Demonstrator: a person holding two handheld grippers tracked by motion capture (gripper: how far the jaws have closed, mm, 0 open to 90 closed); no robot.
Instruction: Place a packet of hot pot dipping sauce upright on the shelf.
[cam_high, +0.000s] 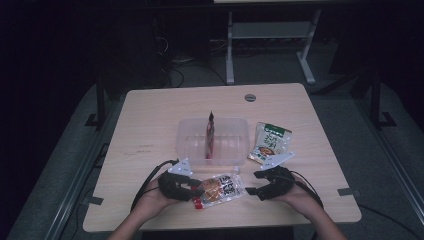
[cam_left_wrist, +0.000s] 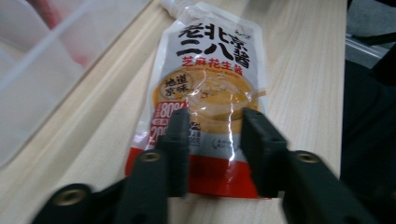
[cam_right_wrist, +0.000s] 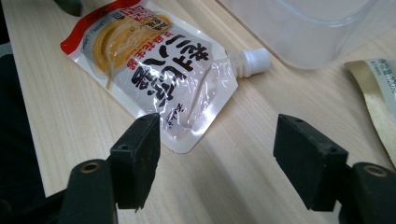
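sauce pouch (cam_high: 218, 190) | red-white, capped spout | flat, table's near edge

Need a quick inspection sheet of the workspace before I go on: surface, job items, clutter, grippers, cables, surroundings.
Surface: light wooden table, with a grey round grommet near the far edge.
Job's things: spouted sauce pouch lies flat at the near edge, white cap on; clear plastic bin behind it with a red packet standing inside.
Clutter: green-topped packet lies right of the bin.
Grippers: left gripper open, jaws over the pouch's red bottom end; right gripper open, jaws wide apart near the pouch's spout end, not touching it.
Cables: black cable trails from the left gripper, another from the right gripper.
Surroundings: dark room, white desk frame beyond.
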